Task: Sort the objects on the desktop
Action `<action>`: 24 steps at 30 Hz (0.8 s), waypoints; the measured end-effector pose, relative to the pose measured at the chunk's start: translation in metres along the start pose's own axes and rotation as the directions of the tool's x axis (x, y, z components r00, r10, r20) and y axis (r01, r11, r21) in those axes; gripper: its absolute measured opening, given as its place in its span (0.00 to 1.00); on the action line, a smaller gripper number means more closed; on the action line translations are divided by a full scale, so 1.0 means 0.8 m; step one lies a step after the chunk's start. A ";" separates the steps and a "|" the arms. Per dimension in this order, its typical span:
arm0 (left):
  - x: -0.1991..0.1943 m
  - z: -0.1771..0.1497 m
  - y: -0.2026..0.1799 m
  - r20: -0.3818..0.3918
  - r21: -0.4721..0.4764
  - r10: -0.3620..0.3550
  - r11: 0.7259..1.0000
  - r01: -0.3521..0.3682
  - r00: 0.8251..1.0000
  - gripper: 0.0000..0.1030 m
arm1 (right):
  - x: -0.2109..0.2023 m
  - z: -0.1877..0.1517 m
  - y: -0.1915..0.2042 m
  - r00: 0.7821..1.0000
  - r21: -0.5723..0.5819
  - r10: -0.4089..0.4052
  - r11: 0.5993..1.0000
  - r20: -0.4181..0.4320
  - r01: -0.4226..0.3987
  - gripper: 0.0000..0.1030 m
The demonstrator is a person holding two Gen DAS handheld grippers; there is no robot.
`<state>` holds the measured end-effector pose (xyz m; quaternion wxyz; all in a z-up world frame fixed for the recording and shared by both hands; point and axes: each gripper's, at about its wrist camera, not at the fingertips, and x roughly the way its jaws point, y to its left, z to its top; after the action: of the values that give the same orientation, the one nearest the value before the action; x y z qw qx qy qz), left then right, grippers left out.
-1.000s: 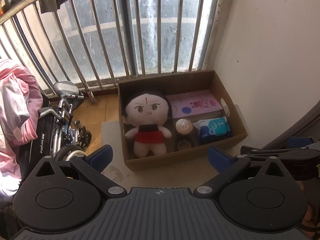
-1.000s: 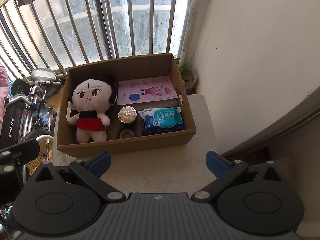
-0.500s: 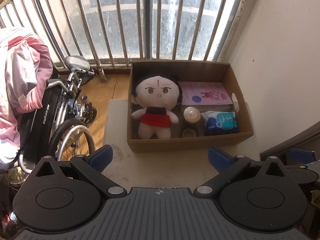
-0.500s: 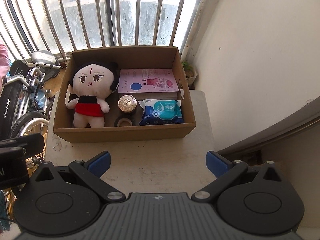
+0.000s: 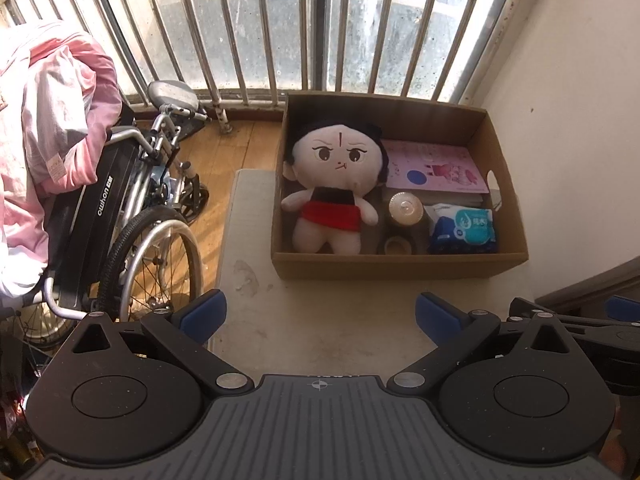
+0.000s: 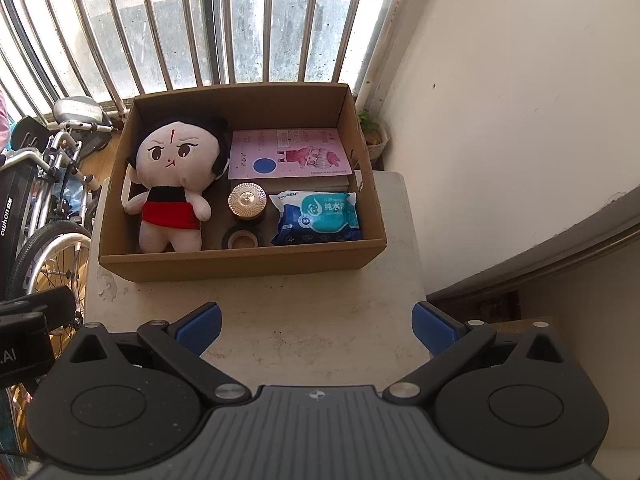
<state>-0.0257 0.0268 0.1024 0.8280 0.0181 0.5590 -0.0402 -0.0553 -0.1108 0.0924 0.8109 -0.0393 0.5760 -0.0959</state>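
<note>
Both claws, left gripper [image 5: 320, 316] and right gripper [image 6: 316, 326], hang released over the table's [image 6: 320, 300] near edge. Everything sits in the cardboard box [image 6: 240, 262] at its far edge; packed items risk snagging the plush doll [image 6: 172, 184].

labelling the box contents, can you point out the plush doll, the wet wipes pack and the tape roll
plush doll [image 6: 170, 216]: right wrist view, on its red skirt.
wet wipes pack [image 6: 318, 218]: right wrist view, middle of the teal label.
tape roll [image 6: 242, 239]: right wrist view, on its top rim.
</note>
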 end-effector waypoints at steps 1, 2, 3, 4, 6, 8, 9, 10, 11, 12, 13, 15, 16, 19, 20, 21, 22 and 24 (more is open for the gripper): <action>0.002 0.000 0.000 -0.002 0.001 0.001 1.000 -0.001 1.000 0.99 | 0.000 0.000 0.001 1.000 -0.001 -0.001 1.000 0.000 0.001 1.00; 0.003 0.000 0.000 -0.003 0.003 0.003 1.000 -0.003 1.000 0.99 | 0.000 0.001 0.001 1.000 -0.002 -0.002 1.000 0.000 0.002 1.00; 0.004 0.000 0.000 -0.003 0.004 0.006 1.000 -0.006 1.000 0.99 | 0.001 0.001 0.001 1.000 0.000 -0.002 1.000 0.001 0.002 1.00; 0.005 0.001 0.000 -0.003 0.005 0.010 1.000 -0.010 1.000 0.99 | 0.001 0.002 0.000 1.000 0.002 -0.003 1.000 0.001 0.003 1.00; 0.007 0.002 0.000 -0.004 0.007 0.012 1.000 -0.012 1.000 0.99 | 0.003 0.004 0.000 1.000 0.003 -0.005 1.000 0.000 0.005 1.00; 0.008 0.004 0.001 -0.003 0.008 0.015 1.000 -0.015 1.000 0.99 | 0.004 0.005 0.000 1.000 0.005 -0.004 1.000 -0.003 0.004 1.00; 0.008 0.004 0.002 -0.004 0.010 0.015 1.000 -0.015 1.000 0.99 | 0.005 0.005 0.000 1.000 0.005 -0.004 1.000 -0.003 0.004 1.00; 0.008 0.004 0.001 -0.005 0.008 0.015 1.000 -0.015 1.000 0.99 | 0.006 0.006 0.001 1.000 0.003 -0.004 1.000 -0.004 0.004 1.00; 0.008 0.005 0.001 -0.006 0.010 0.015 1.000 -0.014 1.000 0.99 | 0.006 0.007 0.002 1.000 0.001 -0.005 1.000 -0.004 0.005 1.00; 0.009 0.005 0.001 -0.007 0.012 0.014 1.000 -0.014 1.000 0.99 | 0.006 0.008 0.003 1.000 -0.001 -0.005 1.000 -0.003 0.005 1.00; 0.010 0.006 0.001 -0.007 0.014 0.012 1.000 -0.012 1.000 0.99 | 0.006 0.008 0.003 1.000 -0.002 -0.006 1.000 -0.003 0.006 1.00; 0.011 0.007 0.002 -0.008 0.017 0.011 1.000 -0.011 1.000 0.99 | 0.007 0.010 0.004 1.000 -0.003 -0.007 1.000 -0.003 0.007 1.00; 0.012 0.008 0.002 -0.008 0.017 0.010 1.000 -0.010 1.000 0.99 | 0.008 0.011 0.005 1.000 -0.003 -0.008 1.000 -0.004 0.008 1.00; 0.013 0.009 0.003 -0.010 0.018 0.009 1.000 -0.009 1.000 0.99 | 0.009 0.012 0.006 1.000 0.001 -0.009 1.000 -0.006 0.009 1.00; 0.013 0.009 0.003 -0.009 0.018 0.008 1.000 -0.008 1.000 0.99 | 0.009 0.013 0.006 1.000 0.001 -0.010 1.000 -0.006 0.010 1.00; 0.014 0.010 0.004 -0.009 0.018 0.007 1.000 -0.007 1.000 0.99 | 0.009 0.013 0.007 1.000 0.000 -0.010 1.000 -0.006 0.010 1.00; 0.014 0.010 0.004 -0.009 0.018 0.007 1.000 -0.007 1.000 0.99 | 0.009 0.014 0.007 1.000 0.000 -0.010 1.000 -0.006 0.010 1.00; 0.013 0.010 0.003 -0.010 0.017 0.007 1.000 -0.007 1.000 0.99 | 0.010 0.014 0.008 1.000 0.000 -0.010 1.000 -0.006 0.010 1.00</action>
<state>-0.0144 0.0284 0.0953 0.8251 0.0274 0.5628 -0.0420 -0.0417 -0.1069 0.0880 0.8087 -0.0417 0.5781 -0.1001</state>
